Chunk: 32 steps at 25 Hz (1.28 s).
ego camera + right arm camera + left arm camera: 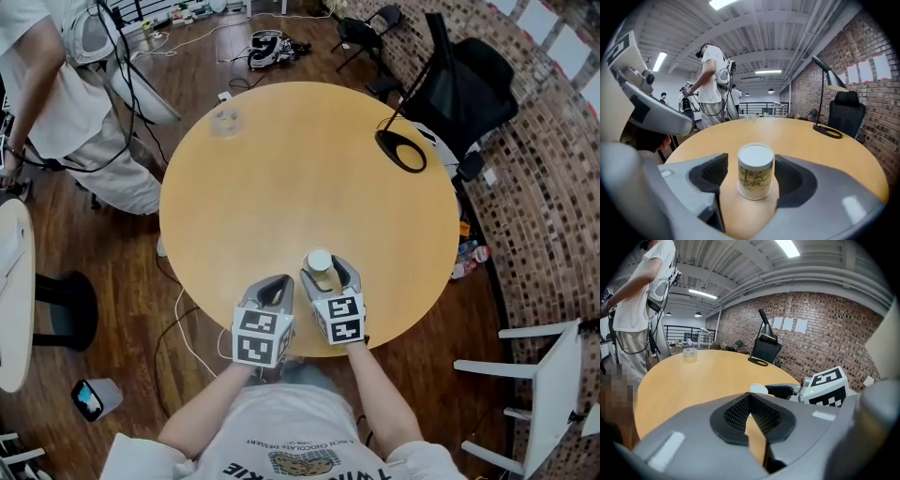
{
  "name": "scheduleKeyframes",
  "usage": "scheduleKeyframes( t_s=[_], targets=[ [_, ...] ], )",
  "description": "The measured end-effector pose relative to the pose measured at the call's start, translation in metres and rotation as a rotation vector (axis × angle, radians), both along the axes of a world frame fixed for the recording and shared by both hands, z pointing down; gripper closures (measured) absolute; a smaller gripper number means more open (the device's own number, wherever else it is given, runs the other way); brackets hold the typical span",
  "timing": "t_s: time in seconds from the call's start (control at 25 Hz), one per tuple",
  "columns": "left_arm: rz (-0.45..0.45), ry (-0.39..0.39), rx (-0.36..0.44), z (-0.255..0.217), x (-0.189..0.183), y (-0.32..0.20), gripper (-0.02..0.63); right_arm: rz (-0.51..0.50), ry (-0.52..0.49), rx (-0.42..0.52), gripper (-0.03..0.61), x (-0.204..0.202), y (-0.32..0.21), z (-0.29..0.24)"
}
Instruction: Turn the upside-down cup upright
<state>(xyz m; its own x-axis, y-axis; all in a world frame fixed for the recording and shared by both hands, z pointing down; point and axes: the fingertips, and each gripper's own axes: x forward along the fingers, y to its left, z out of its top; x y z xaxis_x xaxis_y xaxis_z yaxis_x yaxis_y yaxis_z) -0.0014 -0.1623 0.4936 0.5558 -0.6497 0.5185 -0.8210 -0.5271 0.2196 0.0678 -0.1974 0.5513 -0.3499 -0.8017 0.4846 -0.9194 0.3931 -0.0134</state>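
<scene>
A paper cup (320, 261) with a green plant print stands upside down near the front edge of the round wooden table (281, 178). My right gripper (325, 271) is open, one jaw on each side of the cup. In the right gripper view the cup (755, 171) stands between the pads (717, 173), with a clear gap on the left side. My left gripper (274, 290) rests just left of the right one, shut with nothing in it. In the left gripper view its tips (750, 397) meet, and the cup (758, 389) shows just beyond them.
A clear tape roll (225, 120) lies at the table's far left. A black desk lamp base (401, 150) sits at the far right, with a black chair (464, 80) behind it. A person (56, 94) stands at the left, and white chairs (544, 366) stand at the right.
</scene>
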Motion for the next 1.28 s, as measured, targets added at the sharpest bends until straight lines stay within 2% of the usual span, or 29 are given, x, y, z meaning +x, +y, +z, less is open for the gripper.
scheduleKeyframes(
  t_s=[0.24, 0.56, 0.72, 0.92, 1.04, 1.12, 1.28],
  targets=[
    [0.045, 0.024, 0.033, -0.016, -0.005, 0.016, 0.612, 0.136, -0.029, 0.038, 0.27, 0.005, 0.022, -0.042],
    [0.113, 0.036, 0.072, -0.028, -0.028, 0.058, 0.612, 0.218, -0.141, 0.003, 0.275, -0.027, 0.086, -0.069],
    [0.135, 0.046, 0.083, -0.028, -0.036, 0.081, 0.611, 0.24, -0.178, 0.018, 0.398, -0.041, 0.121, -0.079],
    [0.139, 0.059, 0.071, -0.027, -0.039, 0.109, 0.612, 0.236, -0.172, 0.016, 0.487, -0.054, 0.159, -0.088],
    [0.144, 0.072, 0.093, -0.025, -0.038, 0.129, 0.611, 0.244, -0.2, 0.028, 0.548, -0.058, 0.18, -0.09],
    [0.143, 0.075, 0.102, -0.024, -0.033, 0.143, 0.612, 0.241, -0.218, 0.04, 0.575, -0.057, 0.194, -0.091],
    [0.138, 0.065, 0.109, -0.028, -0.02, 0.171, 0.612, 0.222, -0.241, 0.059, 0.575, -0.049, 0.222, -0.102]
  ],
)
